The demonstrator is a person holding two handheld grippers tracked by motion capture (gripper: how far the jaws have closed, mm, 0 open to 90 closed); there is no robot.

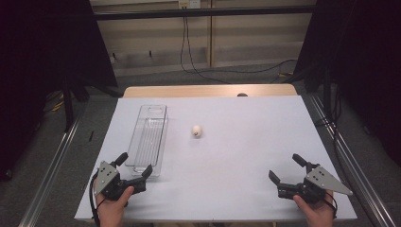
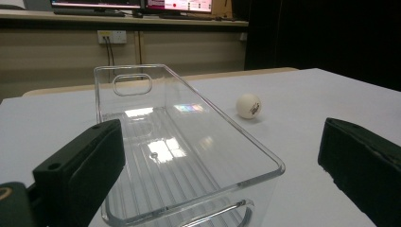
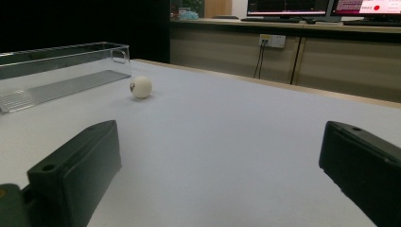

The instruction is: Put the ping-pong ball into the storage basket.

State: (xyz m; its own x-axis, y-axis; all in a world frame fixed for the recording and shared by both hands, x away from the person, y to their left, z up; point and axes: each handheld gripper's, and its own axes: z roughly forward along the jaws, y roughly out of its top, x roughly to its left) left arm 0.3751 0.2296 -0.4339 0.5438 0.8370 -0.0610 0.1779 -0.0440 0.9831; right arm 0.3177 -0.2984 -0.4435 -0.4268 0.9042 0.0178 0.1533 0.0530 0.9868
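The left gripper [image 1: 135, 169] rests at the near left of the table [image 1: 246, 156], jaws spread wide with nothing between them. The right gripper [image 1: 289, 170] rests at the near right, jaws likewise spread and empty. Both hands are cut off by the bottom edge of the high view.

The ball [image 1: 197, 131] lies on the bare sheet near the table's middle, just right of the bin [image 1: 150, 137] and apart from it. A dark mark on the ball shows in both gripper views [image 2: 248, 105] [image 3: 141, 87] but is too small to read.

The bin is clear, long and narrow, lying lengthwise away from the person. Its near end sits just ahead of the left gripper, between the jaws' lines in the left gripper view [image 2: 189, 151]; the bottom of that end is cut off by the frame. Its walls are hard to trace in the high view. In the right gripper view the bin [image 3: 61, 71] is cut off at the left edge.

The sheet right of the ball is open up to the right gripper. The far table edge shows a bare wooden strip.
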